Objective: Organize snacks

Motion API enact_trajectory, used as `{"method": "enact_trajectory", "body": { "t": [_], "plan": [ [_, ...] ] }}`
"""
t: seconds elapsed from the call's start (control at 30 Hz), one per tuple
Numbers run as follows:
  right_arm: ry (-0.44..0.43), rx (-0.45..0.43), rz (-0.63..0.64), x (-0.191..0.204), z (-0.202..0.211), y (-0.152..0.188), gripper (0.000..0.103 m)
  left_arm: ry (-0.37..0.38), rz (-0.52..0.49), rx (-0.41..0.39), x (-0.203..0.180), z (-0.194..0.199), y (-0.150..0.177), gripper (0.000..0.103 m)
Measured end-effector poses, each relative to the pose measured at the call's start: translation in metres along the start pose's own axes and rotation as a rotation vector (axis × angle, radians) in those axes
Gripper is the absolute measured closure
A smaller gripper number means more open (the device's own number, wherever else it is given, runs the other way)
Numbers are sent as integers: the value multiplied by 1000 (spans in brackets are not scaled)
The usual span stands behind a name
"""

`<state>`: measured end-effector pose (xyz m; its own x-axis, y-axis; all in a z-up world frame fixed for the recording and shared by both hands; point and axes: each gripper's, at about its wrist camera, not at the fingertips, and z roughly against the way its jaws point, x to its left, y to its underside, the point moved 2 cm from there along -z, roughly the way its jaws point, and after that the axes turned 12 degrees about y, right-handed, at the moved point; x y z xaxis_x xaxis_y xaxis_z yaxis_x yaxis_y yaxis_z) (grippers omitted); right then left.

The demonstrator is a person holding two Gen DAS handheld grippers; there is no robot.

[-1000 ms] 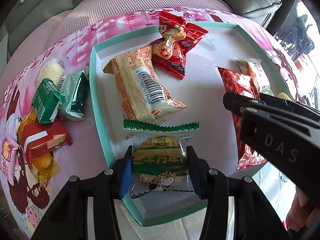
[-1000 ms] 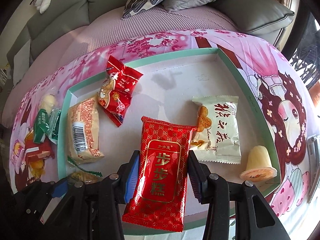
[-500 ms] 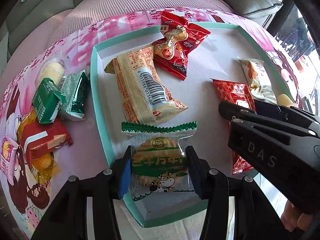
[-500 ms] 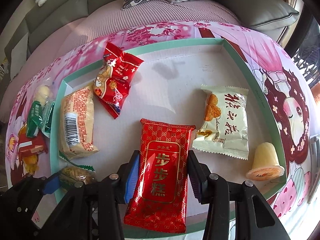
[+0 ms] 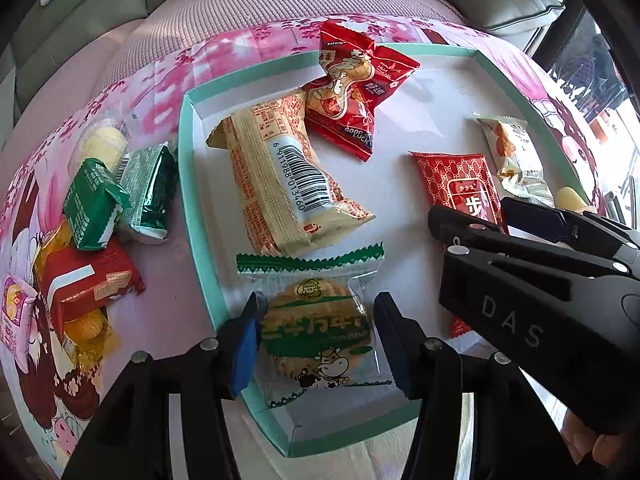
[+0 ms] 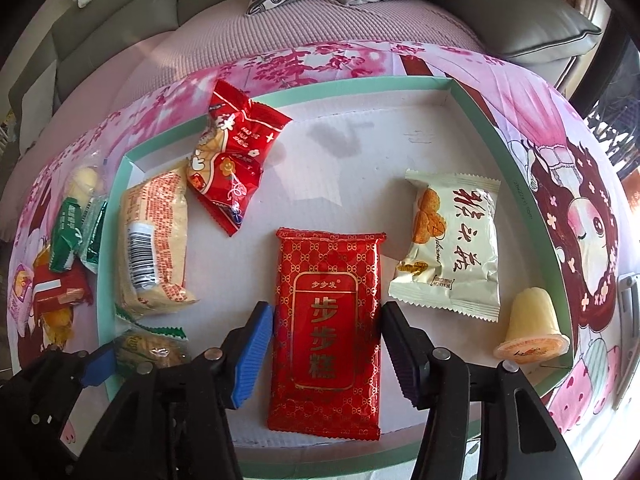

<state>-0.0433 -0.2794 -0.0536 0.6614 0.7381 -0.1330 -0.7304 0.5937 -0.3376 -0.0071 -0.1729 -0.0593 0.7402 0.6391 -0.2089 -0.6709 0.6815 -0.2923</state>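
Observation:
A teal-rimmed white tray (image 5: 186,200) lies on a pink flowered cloth. The green biscuit pack (image 5: 316,332) rests in the tray's near left corner, between the blue pads of my left gripper (image 5: 318,344). Those jaws are opening, and a small gap shows on each side of the pack. In the right wrist view, a flat red cake pack (image 6: 326,344) lies on the tray floor (image 6: 360,152). My right gripper (image 6: 326,356) straddles it with its jaws opening, and neither pad presses on it.
Also in the tray are a beige barcode pack (image 5: 280,176), a crinkled red pack (image 5: 352,88), a cream pack (image 6: 452,244) and a jelly cup (image 6: 530,328). Left of the tray lie green packs (image 5: 96,204), a red pack (image 5: 88,284) and several small sweets. A sofa stands behind.
Both grippers' jaws have widened and let go. The red cake pack, gripped before, now lies flat in the tray. The green biscuit pack lies loose between the left pads.

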Motion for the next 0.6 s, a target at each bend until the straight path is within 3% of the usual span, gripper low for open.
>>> {"method": "enact_trajectory", "body": {
  "t": [0.6],
  "plan": [
    [-16,-59,-95,-29,25,-7,42,50,32,-93,-1,32,-8,46]
  ]
}}
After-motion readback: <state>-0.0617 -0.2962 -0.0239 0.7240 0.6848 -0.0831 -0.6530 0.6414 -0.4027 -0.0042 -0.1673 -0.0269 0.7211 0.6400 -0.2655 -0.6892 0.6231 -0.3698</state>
